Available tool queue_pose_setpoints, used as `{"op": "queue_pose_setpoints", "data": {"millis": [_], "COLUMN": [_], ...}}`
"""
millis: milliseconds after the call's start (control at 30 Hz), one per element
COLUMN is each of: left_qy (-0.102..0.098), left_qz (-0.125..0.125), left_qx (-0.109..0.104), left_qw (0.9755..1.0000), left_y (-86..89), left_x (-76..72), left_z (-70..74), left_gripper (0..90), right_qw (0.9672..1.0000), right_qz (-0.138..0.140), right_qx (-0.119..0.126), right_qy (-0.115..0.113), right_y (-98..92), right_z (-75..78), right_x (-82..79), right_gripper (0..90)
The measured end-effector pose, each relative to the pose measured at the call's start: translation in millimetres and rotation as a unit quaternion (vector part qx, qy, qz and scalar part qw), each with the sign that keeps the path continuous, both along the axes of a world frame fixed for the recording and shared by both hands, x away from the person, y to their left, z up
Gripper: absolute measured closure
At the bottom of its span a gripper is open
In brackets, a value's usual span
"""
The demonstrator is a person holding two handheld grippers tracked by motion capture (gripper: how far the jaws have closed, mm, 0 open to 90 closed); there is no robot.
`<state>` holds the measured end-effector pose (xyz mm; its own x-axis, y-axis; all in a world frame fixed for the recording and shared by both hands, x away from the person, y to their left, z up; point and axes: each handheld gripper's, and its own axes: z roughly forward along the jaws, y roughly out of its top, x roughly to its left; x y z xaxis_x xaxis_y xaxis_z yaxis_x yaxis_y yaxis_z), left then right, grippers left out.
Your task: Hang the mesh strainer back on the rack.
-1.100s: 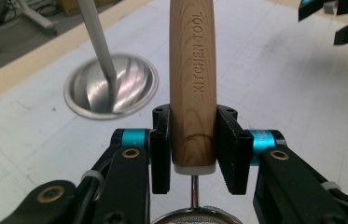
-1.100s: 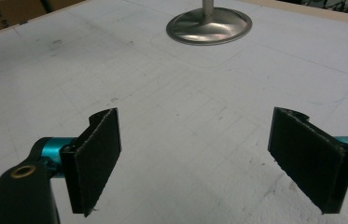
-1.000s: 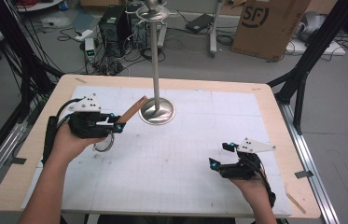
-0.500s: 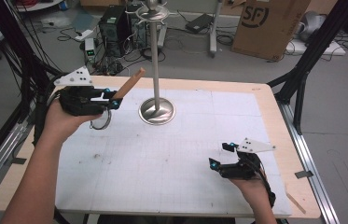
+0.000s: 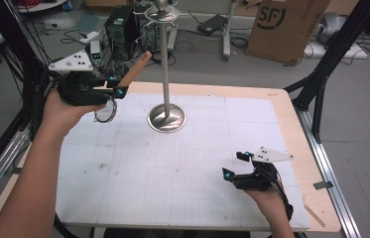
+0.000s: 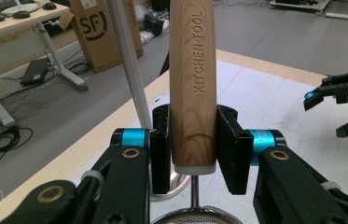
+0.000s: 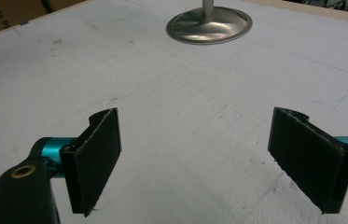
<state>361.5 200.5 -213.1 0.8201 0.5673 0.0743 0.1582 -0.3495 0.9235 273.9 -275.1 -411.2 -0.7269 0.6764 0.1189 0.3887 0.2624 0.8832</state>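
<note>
A small strainer with a wooden handle point(image 5: 136, 69) marked KITCHEN TOOL point(image 6: 193, 79) is held in the air over the table's far left. My left gripper point(image 5: 118, 89) is shut on the lower end of that handle point(image 6: 192, 149), and the wire mesh ring point(image 5: 105, 112) hangs beneath the jaws. A metal stand with a round base point(image 5: 166, 119) and a tall pole point(image 5: 164, 64) rises just right of the handle tip, with hooks at its top point(image 5: 160, 11). Near the front right, my right gripper point(image 5: 235, 165) rests low over the white mat point(image 7: 195, 158), open, nothing between its pads.
The white gridded mat point(image 5: 182, 168) covers a wooden tabletop point(image 5: 299, 144). Beyond the far edge, a cardboard box point(image 5: 286, 27), computer gear point(image 5: 123, 25) and cables sit on the floor. Black frame struts point(image 5: 321, 74) stand at both table sides.
My left hand has risen with the strainer from just above the mat to well over the table's far left edge. The right hand has stayed put.
</note>
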Motion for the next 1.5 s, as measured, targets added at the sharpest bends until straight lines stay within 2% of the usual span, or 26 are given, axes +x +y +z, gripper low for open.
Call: {"op": "queue_pose_setpoints", "data": {"millis": [133,267,433,767,900,1100,1500], "left_qy": [-0.002,-0.001,-0.004,-0.014,-0.013,-0.016,-0.009], "left_qz": [-0.003,-0.007,-0.003,0.014,0.020,0.034,0.046], "left_qx": [-0.002,-0.016,-0.008,-0.015,-0.018,-0.011,-0.004], "left_qw": [1.0000,0.9999,1.0000,0.9997,0.9996,0.9993,0.9989], "left_y": [-1.3,-1.2,-2.7,-1.0,0.3,0.6,-5.7], "left_x": [4.3,9.3,15.2,21.7,25.1,29.1,37.4], "left_z": [8.3,15.1,23.6,37.4,40.4,45.5,40.4], "left_gripper": [68.8,68.8,68.8,68.8,68.9,68.8,68.8], "right_qw": [1.0000,1.0000,1.0000,1.0000,1.0000,1.0000,1.0000], "right_qz": [-0.001,-0.001,-0.001,-0.002,-0.003,0.000,-0.002], "right_qx": [0.001,0.000,0.002,0.001,0.002,0.001,0.004], "right_qy": [0.000,0.001,0.001,-0.001,0.000,0.000,-0.003], "right_y": [-0.2,0.6,-0.4,-1.6,-1.9,-1.5,-3.1], "right_z": [-0.1,-0.6,-0.2,-0.4,-0.4,-0.5,0.5], "right_x": [0.1,0.1,-0.2,-0.2,-0.4,-0.3,-0.7], "right_gripper": [16.3,16.3,16.3,16.3,16.3,16.3,16.3]}}
